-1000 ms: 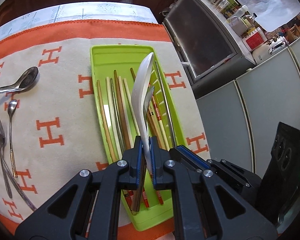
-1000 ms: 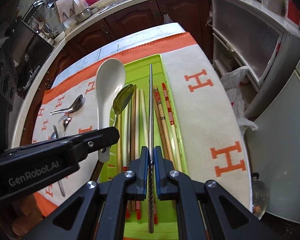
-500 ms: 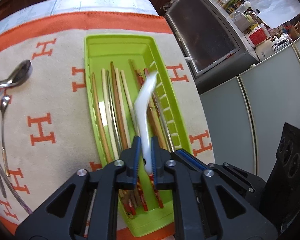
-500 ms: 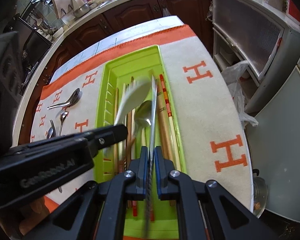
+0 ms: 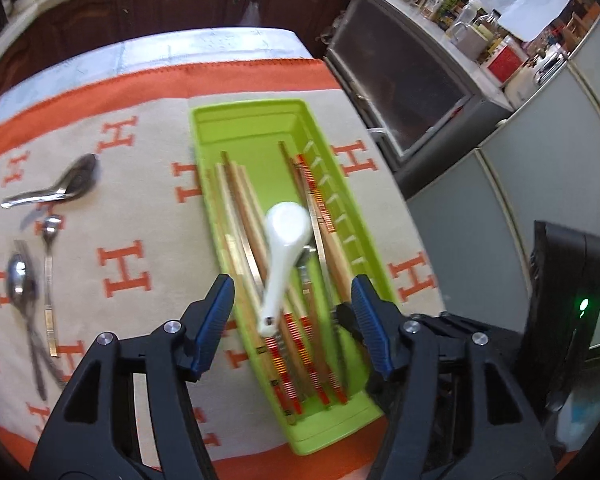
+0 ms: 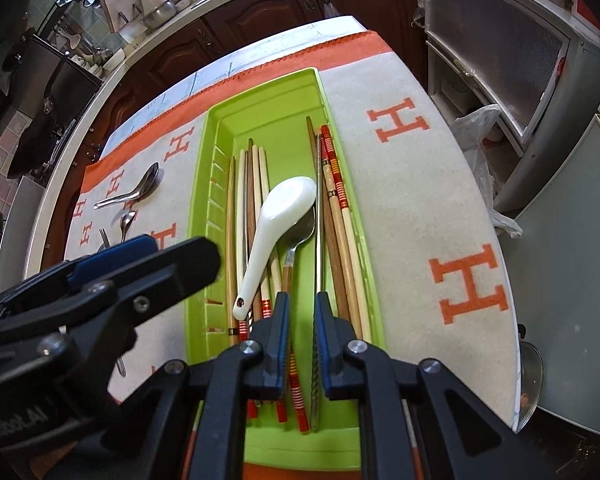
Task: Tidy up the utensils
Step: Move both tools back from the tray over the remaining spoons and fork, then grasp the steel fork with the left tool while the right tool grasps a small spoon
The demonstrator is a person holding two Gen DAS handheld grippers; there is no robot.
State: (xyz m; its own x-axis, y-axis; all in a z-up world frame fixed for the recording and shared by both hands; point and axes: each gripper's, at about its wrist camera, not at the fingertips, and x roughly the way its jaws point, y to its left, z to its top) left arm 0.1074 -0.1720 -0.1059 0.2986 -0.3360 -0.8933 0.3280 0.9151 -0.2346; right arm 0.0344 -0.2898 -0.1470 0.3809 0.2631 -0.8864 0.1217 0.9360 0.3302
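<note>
With my left fingers (image 5: pixel 292 320) released over the spoon (image 6: pixel 276 232) in the tray (image 6: pixel 204 216), my right fingers (image 6: pixel 302 320) seemingly part-open, I withdraw straight up.

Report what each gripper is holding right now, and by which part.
Nothing is held. The left gripper is wide open above the white spoon lying in the green tray. The right gripper stands open around the metal chopstick.
</note>
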